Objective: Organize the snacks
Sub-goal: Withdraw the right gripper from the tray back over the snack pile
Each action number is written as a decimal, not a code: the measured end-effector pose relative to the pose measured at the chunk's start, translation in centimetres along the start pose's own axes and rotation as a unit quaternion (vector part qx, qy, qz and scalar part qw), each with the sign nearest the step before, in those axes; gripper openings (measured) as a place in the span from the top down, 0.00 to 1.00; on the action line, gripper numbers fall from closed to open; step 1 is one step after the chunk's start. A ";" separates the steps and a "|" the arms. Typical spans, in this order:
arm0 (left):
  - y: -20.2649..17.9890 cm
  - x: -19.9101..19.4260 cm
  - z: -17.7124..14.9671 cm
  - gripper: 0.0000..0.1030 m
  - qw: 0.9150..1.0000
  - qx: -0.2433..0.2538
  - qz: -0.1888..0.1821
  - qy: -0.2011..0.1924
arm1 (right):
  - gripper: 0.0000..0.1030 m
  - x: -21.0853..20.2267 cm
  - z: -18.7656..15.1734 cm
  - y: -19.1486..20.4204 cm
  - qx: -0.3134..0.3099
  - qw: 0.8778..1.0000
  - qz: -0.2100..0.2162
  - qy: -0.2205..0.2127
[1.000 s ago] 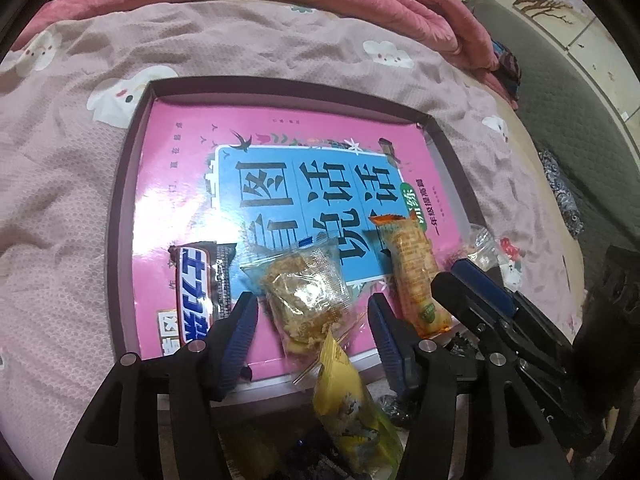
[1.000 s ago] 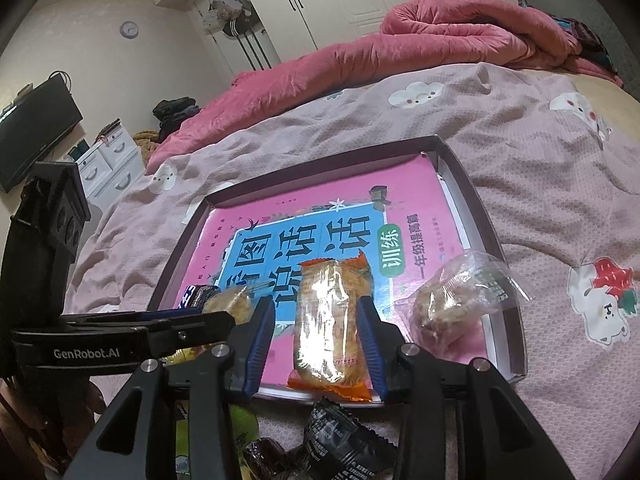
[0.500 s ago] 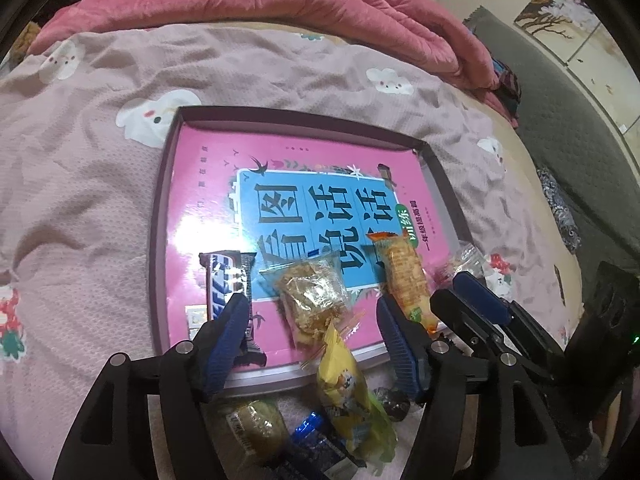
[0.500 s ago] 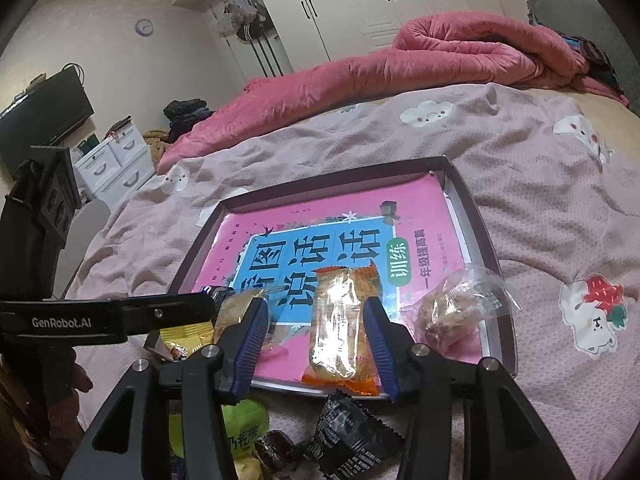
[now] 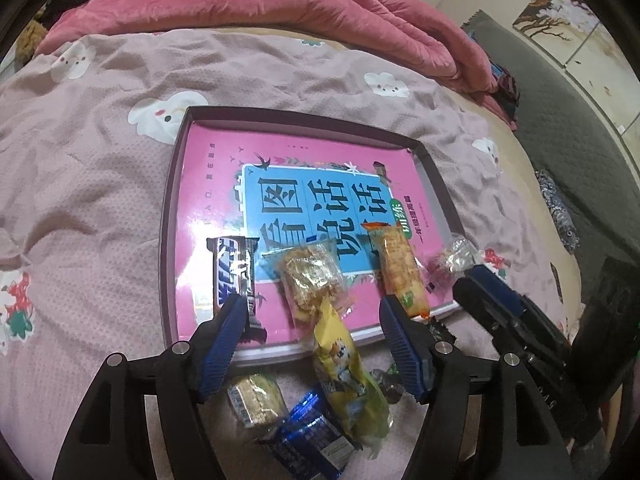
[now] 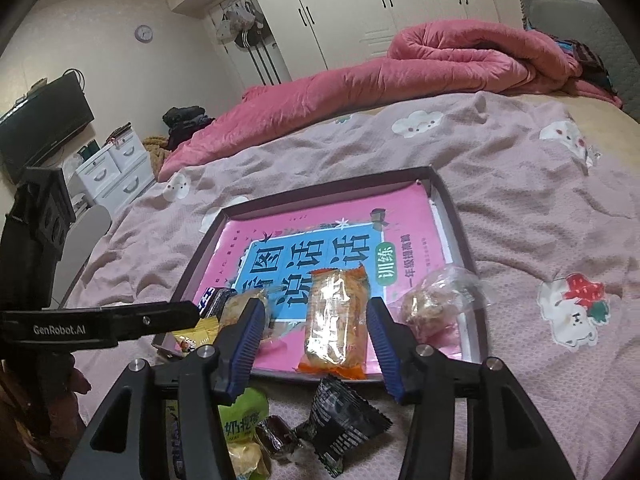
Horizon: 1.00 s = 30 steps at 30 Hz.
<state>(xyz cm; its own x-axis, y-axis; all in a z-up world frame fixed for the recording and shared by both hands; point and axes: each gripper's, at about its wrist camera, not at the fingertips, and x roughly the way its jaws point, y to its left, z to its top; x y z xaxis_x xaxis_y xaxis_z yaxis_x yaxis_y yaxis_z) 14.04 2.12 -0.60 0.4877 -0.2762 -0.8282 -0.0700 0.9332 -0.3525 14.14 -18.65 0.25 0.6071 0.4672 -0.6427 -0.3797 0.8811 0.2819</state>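
A book (image 5: 304,184) lies in a tray (image 5: 170,216) on the bed (image 5: 80,184). Along the book's near edge, left to right, lie a chocolate bar (image 5: 236,276), a clear-wrapped pastry (image 5: 310,280) and a cracker packet (image 5: 400,268). More wrapped snacks (image 5: 348,380) lie on the bed before the tray.

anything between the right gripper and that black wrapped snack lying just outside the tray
Nothing visible blocks it. The black snack lies on the blanket just below the open right gripper, in front of the tray edge. A small dark candy sits beside it, not over it.

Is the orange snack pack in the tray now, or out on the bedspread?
In. The orange snack pack lies flat on the pink book inside the tray, by its near rim, with the right gripper open around it, not pressing.
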 end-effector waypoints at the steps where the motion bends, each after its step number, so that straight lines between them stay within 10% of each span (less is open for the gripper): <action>1: 0.0 -0.1 0.0 0.31 1.000 0.000 0.000 0.000 | 0.49 -0.2 0.0 0.0 -0.001 1.000 0.000 0.000; 30: -1.3 -2.6 -2.5 0.30 1.000 0.024 0.003 -0.009 | 0.42 -4.1 -3.5 1.9 -0.031 0.999 0.000 0.016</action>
<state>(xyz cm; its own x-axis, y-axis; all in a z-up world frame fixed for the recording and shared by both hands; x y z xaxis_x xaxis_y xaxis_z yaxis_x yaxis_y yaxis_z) 10.69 1.03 0.97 0.5037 -0.2660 -0.8219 -0.0308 0.9453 -0.3248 8.50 -19.16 0.93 0.5853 0.4637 -0.6651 -0.4224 0.8746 0.2381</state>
